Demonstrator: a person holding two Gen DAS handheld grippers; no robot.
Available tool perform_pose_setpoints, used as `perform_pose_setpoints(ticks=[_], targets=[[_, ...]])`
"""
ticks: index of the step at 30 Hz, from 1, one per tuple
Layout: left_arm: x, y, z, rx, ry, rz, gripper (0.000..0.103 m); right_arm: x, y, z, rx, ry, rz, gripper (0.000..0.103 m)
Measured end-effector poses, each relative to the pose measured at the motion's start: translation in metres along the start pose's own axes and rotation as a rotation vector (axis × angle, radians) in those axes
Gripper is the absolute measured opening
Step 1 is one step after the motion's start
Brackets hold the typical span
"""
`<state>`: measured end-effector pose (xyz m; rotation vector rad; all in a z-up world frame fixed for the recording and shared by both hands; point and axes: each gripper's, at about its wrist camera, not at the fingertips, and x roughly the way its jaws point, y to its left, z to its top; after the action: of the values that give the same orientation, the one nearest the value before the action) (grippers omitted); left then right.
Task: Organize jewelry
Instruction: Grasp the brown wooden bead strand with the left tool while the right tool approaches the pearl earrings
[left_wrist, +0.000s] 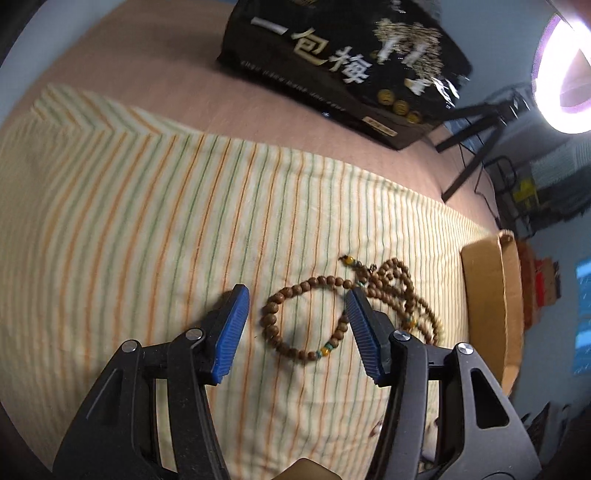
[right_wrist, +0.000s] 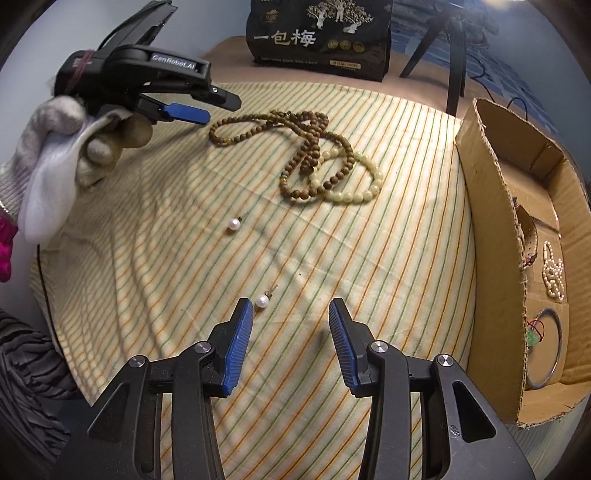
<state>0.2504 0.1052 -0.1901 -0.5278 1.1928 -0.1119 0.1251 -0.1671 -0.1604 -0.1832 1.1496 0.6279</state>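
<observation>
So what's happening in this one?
A person with a handheld claw in each hand is sorting jewelry off a striped cloth into a cardboard box. The left claw is open and poised over a loop of the brown bead strand, not gripping it. The right claw is open, beside a pearl earring; a second pearl lies farther out. A cream bracelet remains on the cloth. The box already holds a metal bangle and small pearl pieces.
</observation>
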Motion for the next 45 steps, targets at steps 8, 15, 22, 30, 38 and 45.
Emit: perform_pose_setpoints(ticks=[8,15,22,30,38,45], targets=[[0.015,-0.020,0.005,-0.027,0.001,-0.025,0.067,0.006,-0.008,0.001,0.014,0.013,0.001,0.041],[0.029,-0.060,0.001,0.039,0.020,0.023,0.071,0.008,-0.008,0.003,0.010,0.014,0.000,0.041],[0.046,-0.097,-0.008,0.129,0.044,0.095,0.076,0.012,-0.007,0.004,-0.003,0.027,-0.005,0.041],[0.065,-0.117,-0.011,0.173,0.015,0.207,0.077,0.014,-0.005,0.006,-0.005,0.026,-0.003,0.041],[0.072,-0.135,-0.020,0.303,-0.042,0.297,0.049,0.016,0.001,0.004,-0.032,0.018,-0.006,0.041],[0.071,-0.130,-0.015,0.306,-0.049,0.278,0.025,0.018,0.021,0.004,-0.077,0.002,0.001,0.041]])
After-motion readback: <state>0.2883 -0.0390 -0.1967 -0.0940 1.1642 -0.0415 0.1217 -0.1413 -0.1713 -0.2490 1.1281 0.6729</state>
